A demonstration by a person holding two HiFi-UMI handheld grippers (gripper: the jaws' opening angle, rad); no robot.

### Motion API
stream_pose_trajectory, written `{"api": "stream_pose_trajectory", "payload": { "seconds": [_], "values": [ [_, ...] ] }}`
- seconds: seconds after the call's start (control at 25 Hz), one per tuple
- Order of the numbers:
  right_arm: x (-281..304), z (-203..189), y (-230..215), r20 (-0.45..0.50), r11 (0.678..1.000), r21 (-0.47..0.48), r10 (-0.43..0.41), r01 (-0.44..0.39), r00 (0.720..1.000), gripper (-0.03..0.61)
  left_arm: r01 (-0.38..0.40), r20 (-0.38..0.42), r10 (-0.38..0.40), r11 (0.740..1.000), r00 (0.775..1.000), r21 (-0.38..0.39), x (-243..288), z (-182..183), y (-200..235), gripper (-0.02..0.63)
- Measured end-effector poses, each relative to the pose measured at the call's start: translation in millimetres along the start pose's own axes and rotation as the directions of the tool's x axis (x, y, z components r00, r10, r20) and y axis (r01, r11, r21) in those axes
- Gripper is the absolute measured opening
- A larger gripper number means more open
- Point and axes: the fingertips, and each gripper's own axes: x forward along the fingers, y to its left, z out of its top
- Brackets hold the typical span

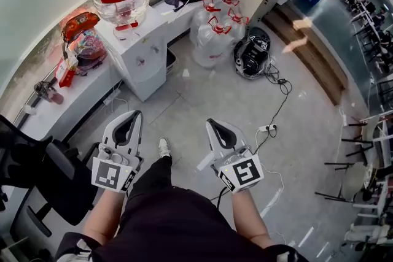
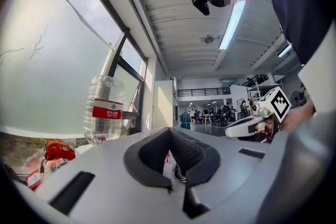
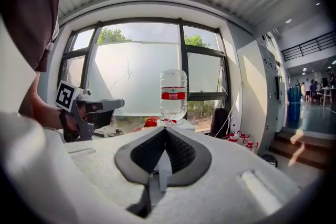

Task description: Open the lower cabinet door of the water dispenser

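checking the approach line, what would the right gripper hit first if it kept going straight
Probably the water dispenser, sitting dead ahead of the right gripper beneath its water bottle; nothing shows in between, though depth is unclear.

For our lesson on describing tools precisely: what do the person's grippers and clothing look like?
Both the left gripper and right gripper have pale grey moulded shells with dark ribbed pads lining the jaws. Each carries a marker cube with black-and-white squares. The person wears a black top.
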Motion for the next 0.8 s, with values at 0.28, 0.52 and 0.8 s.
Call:
{"api": "stream_pose_trajectory", "payload": {
  "seconds": [0.28, 0.52, 0.8],
  "values": [
    [91, 14, -53, -0.04, 0.999, 0.007, 0.054, -0.054, 0.998, 0.005, -0.059, -0.001, 0.059, 0.998, 0.998, -0.011, 78, -4, 73, 0.006],
    [131, 26, -75, -0.041, 0.996, 0.006, 0.092, -0.092, 0.995, 0.005, -0.072, -0.003, 0.072, 0.997, 0.997, -0.025, 115, -4, 93, 0.006],
    [159, 35, -116, -0.013, 0.992, 0.002, 0.126, -0.126, 0.992, 0.006, -0.106, 0.005, 0.106, 0.994, 0.994, 0.007, 152, 3, 101, 0.006]
  ]
}}
